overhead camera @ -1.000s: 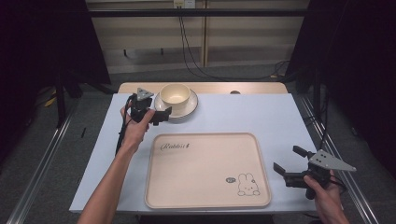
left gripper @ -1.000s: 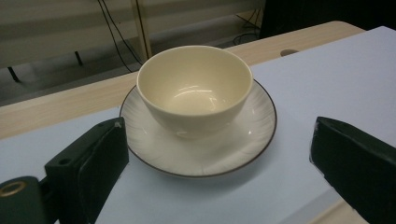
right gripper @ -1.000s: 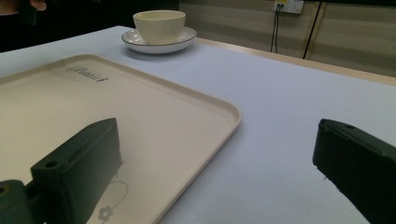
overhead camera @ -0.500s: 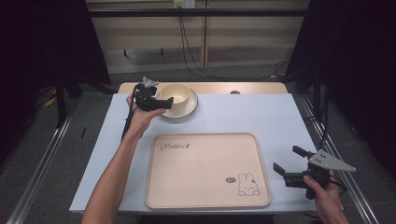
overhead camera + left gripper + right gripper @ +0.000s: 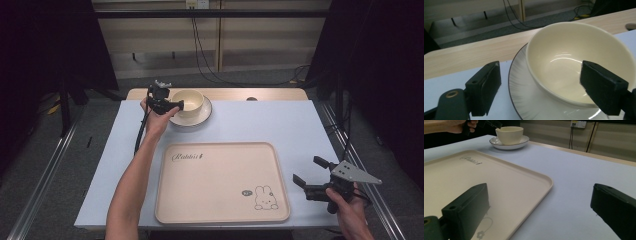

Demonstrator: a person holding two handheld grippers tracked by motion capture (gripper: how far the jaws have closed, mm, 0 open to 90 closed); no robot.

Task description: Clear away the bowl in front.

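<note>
One jaw of the left gripper [image 5: 176,105] sits inside the cream bowl [image 5: 189,101], one outside, closing but not yet pressing; its rim looks glossy.

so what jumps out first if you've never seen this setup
The cream bowl on its dark-rimmed saucer at the far left of the table, with the left gripper at its rim; its jaws have just been closing, one inside the bowl and one outside, not yet pressing. Next, the big beige tray with a rabbit drawing fills the near middle. The right gripper hangs open at the near right edge.
</note>
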